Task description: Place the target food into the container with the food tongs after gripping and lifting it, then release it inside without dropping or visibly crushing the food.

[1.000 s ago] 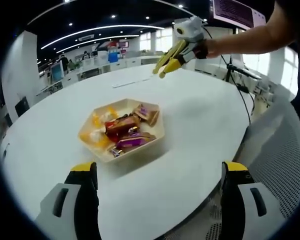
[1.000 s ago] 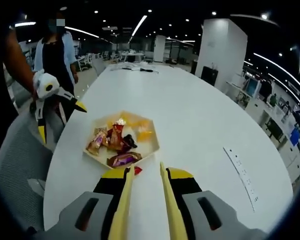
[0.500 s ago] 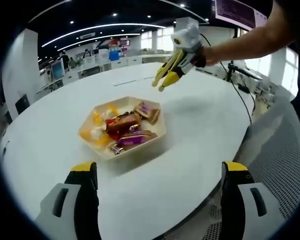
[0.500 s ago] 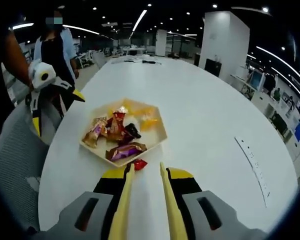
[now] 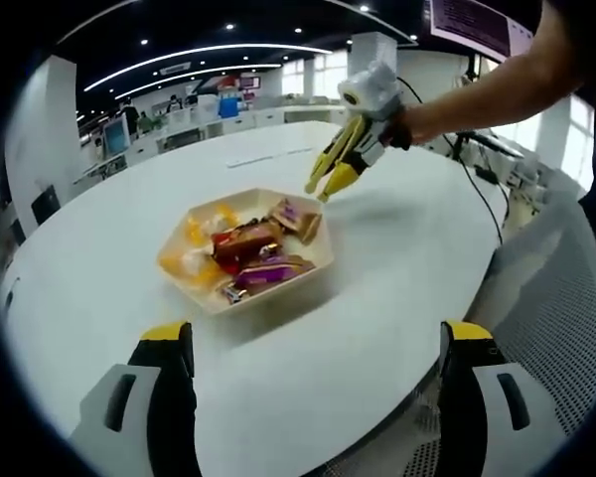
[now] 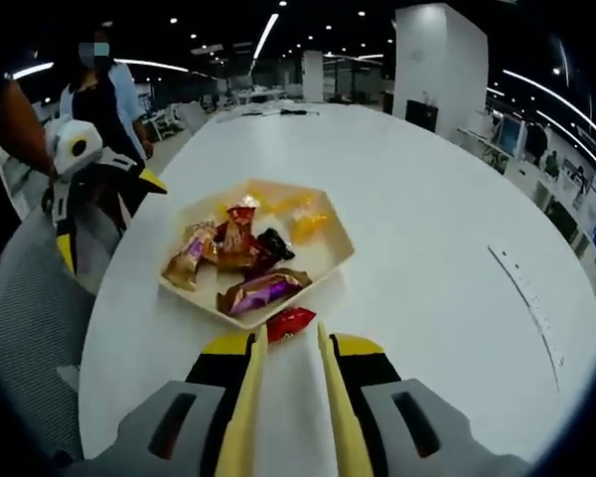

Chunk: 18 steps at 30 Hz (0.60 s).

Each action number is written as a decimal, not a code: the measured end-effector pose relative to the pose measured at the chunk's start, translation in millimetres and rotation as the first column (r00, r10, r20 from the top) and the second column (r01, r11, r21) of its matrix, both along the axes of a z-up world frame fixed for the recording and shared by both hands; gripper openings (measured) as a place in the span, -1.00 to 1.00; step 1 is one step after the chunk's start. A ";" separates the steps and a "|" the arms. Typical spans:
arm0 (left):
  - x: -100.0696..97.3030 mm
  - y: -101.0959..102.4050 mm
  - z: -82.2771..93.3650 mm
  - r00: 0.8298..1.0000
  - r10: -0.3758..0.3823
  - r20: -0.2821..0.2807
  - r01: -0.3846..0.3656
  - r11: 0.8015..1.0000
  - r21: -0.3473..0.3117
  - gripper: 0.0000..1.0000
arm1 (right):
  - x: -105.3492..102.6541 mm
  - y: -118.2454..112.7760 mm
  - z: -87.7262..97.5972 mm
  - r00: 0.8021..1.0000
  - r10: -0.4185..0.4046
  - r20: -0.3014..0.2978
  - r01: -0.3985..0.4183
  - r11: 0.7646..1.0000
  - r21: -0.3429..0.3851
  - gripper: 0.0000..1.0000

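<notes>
The target appears to be the red candy (image 6: 290, 321), lying on the table (image 6: 427, 229) just outside the near wall of the tray (image 6: 330, 276). The tongs (image 6: 286, 350) are clamped in the right gripper (image 6: 286, 397); their yellow blades stand slightly apart, tips just short of the candy, nothing between them. The right gripper is closed on the tong handles. The left gripper (image 5: 313, 348) hangs with its jaws wide apart and empty, near the table's close edge, well back from the tray.

Risks from this position:
- The candy touches or nearly touches the tray wall — which of the two cannot be told. A blade tip driven forward may push it against the wall or nudge the tray itself.
- The wrapper looks glossy and low. A shallow bite would probably let it slip out during the lift; too hard a squeeze could crush it.
- The tray already holds several wrapped sweets (image 6: 253, 260). Releasing from too high could make the candy bounce out.

Clearances: the table is bare to the right of the tray and beyond it, so an approach from the open side is unobstructed. In the left gripper view the table edge (image 5: 417, 397) runs close below the tray — a mesh chair (image 5: 561, 328) sits just beyond it.
</notes>
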State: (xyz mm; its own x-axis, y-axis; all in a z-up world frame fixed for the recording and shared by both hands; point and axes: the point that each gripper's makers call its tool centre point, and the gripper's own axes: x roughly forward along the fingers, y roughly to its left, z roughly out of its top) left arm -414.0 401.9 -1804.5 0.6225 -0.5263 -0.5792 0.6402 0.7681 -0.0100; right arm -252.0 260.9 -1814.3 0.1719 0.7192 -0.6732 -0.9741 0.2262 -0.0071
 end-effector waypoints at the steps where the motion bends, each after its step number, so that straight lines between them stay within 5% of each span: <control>1: -0.2 0.0 -0.4 1.000 0.000 -0.001 0.000 1.000 -0.001 0.98 | 0.7 0.9 -0.4 1.000 -0.003 -0.002 0.003 1.000 0.002 -0.43; 9: -0.8 0.0 -1.9 1.000 -0.002 -0.008 0.002 1.000 0.003 0.98 | 1.6 5.3 -12.9 0.999 -0.037 -0.006 0.037 0.999 -0.021 -0.45; 18: -0.7 0.7 -2.4 1.000 0.001 -0.010 -0.001 1.000 0.006 0.98 | -1.1 2.2 -17.2 0.994 -0.082 -0.071 0.079 0.996 -0.041 -0.68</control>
